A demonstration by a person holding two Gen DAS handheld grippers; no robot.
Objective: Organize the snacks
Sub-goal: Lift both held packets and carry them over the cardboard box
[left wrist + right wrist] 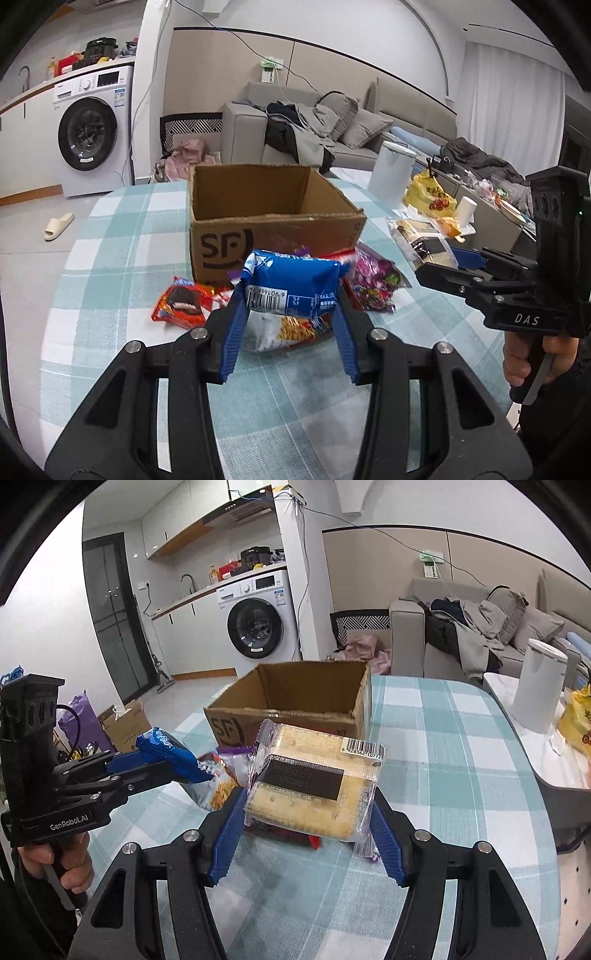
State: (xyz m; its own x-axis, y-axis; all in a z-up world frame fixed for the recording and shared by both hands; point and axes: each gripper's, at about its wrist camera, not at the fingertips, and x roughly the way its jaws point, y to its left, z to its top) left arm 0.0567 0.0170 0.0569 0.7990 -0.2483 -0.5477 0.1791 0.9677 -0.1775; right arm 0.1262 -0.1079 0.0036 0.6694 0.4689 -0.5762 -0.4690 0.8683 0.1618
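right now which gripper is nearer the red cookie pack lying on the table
Left. The left gripper, shut on the blue snack pack, hangs just right of the red cookie pack; the right gripper is farther off to the right.

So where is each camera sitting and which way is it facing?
Left wrist: on the left gripper, looking along its jaws at the blue snack pack they hold; the right gripper and hand show.
Right wrist: on the right gripper, facing the clear-wrapped cracker pack; the left gripper shows.
Shared: cardboard box, checked tablecloth.
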